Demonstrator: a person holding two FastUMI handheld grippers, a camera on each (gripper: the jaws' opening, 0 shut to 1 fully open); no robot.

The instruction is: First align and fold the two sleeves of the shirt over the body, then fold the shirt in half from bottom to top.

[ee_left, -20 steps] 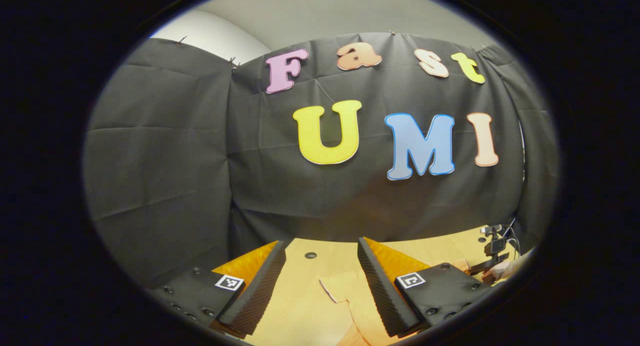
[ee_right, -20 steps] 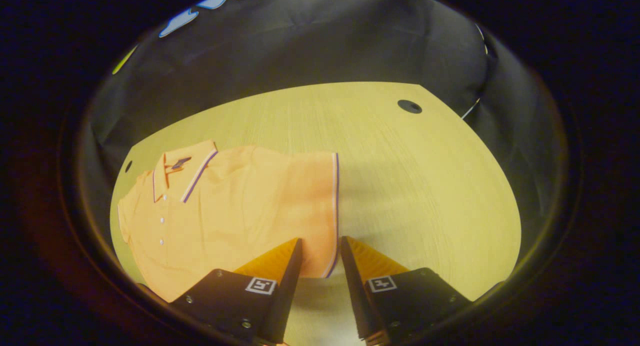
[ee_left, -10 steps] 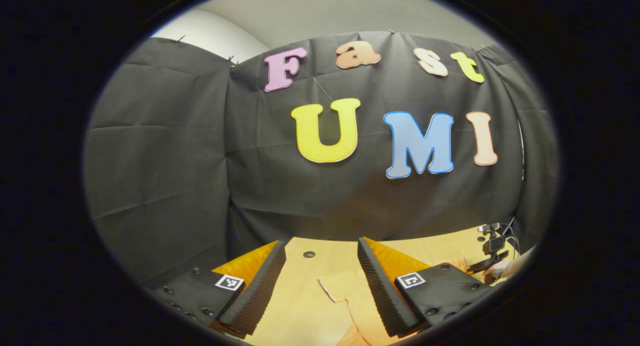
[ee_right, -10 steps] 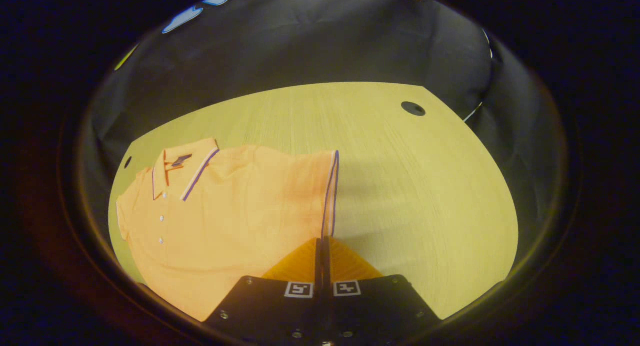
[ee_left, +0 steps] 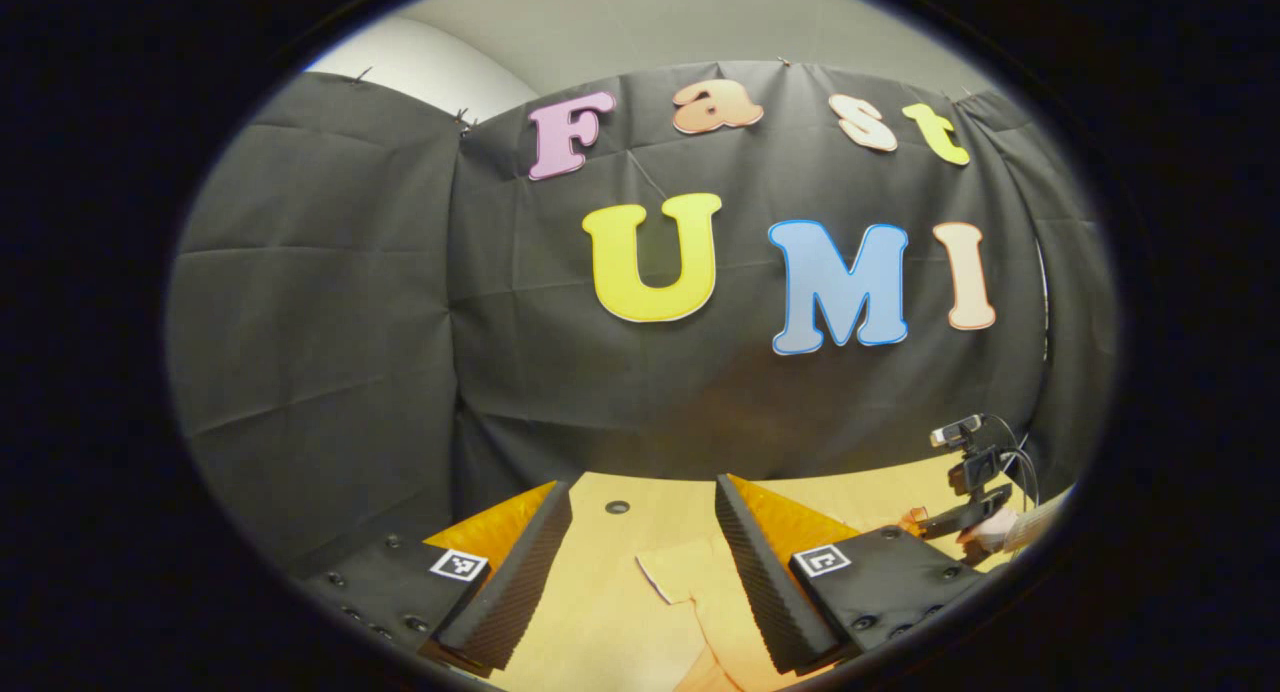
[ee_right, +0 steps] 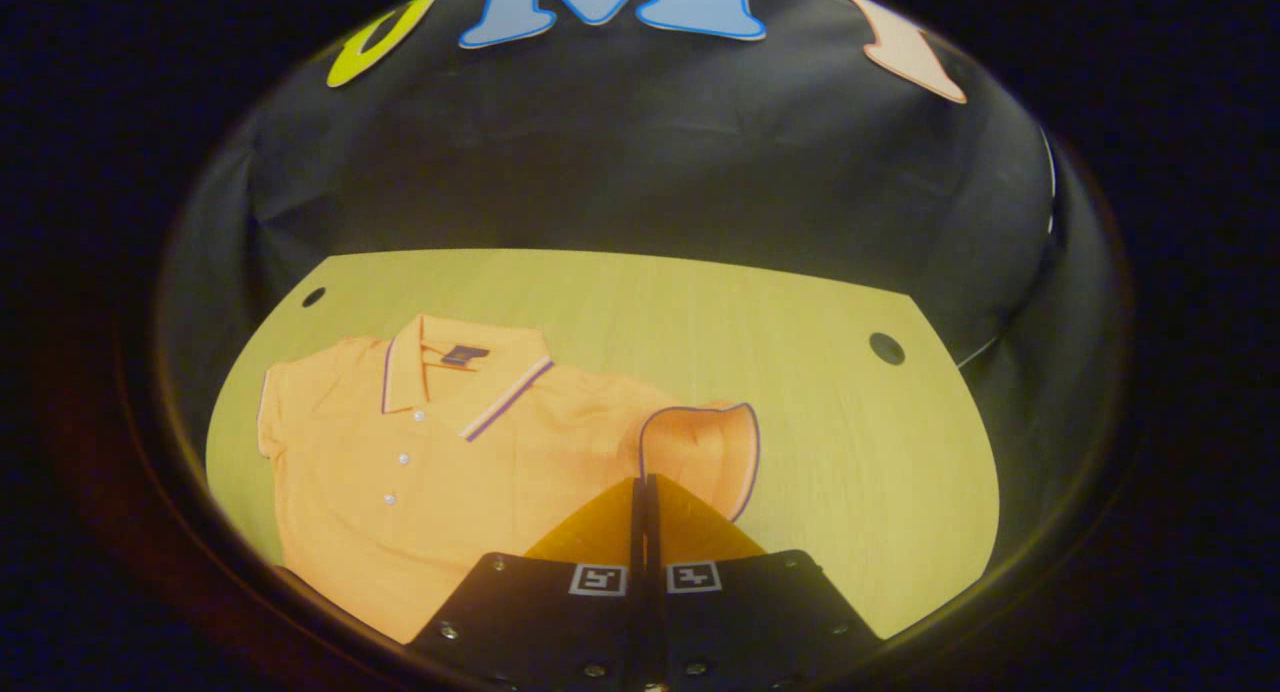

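Left gripper view: left gripper (ee_left: 640, 547) held low over the counter (ee_left: 600, 612), jaws spread wide with nothing between them but bare counter and a corner of shirt (ee_left: 700, 597) lying flat just ahead and slightly right of centre. Not touching cloth. Far off to the right of the jaws, the other gripper (ee_left: 965, 487) and a hand (ee_left: 985, 532), raised above the counter edge. A small hole (ee_left: 617, 507) in the counter straight ahead, beyond the jaws.

Right gripper view: right gripper (ee_right: 645, 487) with jaws pressed together, pinching the trimmed edge of the sleeve (ee_right: 700, 452), which stands up off the counter as an open loop just ahead of the tips. Rest of the shirt flat on the counter (ee_right: 850, 452), ahead and to the left of the jaws: collar (ee_right: 450, 377) up and left, button row below it, other sleeve at the far left edge. Long axis of the body running from the collar down toward the lower left of the jaws.

Judging by this, first sleeve fold in progress. Body lies left of the closed jaws, so the held sleeve needs carrying leftward across the chest and laying flat. Right gripper plainly the nearer one for that; left gripper idle and open, placed for the opposite sleeve afterwards.
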